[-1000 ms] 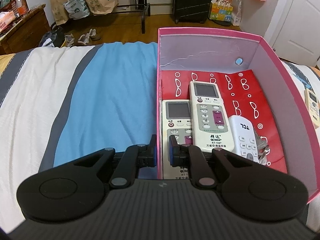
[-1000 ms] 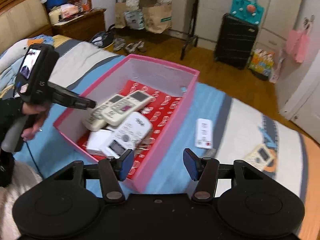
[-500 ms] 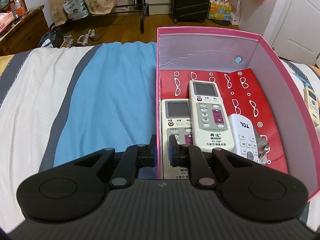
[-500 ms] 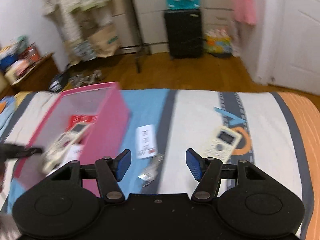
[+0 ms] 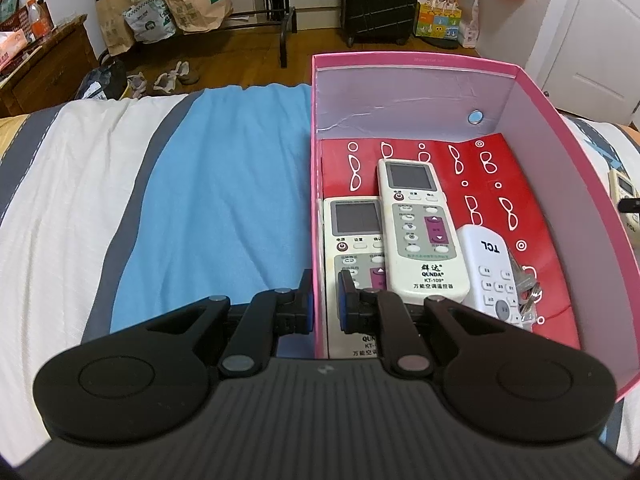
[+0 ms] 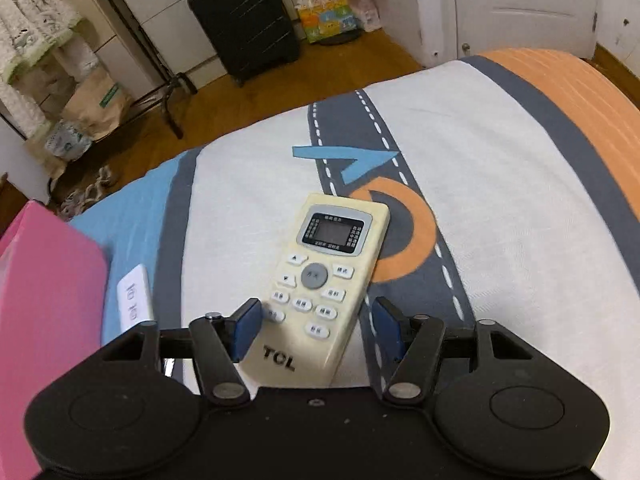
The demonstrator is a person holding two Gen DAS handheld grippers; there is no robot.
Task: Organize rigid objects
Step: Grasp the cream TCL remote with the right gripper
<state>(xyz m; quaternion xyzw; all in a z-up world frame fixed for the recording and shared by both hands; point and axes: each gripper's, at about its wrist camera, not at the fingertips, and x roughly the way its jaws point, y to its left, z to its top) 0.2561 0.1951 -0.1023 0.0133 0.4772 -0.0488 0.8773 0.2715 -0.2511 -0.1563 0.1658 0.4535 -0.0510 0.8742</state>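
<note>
A pink box with a red patterned liner sits on the bed. It holds two cream QUNDA remotes, a white TCL remote and a bunch of keys. My left gripper is shut on the box's left wall, one finger outside and one inside. My right gripper is open and straddles the lower end of a yellowed TCL remote that lies on the bedspread. The same remote shows in the left wrist view beyond the box's right wall.
A small white flat device lies on the bedspread between the pink box and the yellowed remote. The bed's far edge drops to a wooden floor with a black suitcase, paper bags and a clothes rack.
My right gripper has swung right, away from the box, and come down over the yellowed TCL remote, fingers now on either side of it. The left gripper has not moved.
</note>
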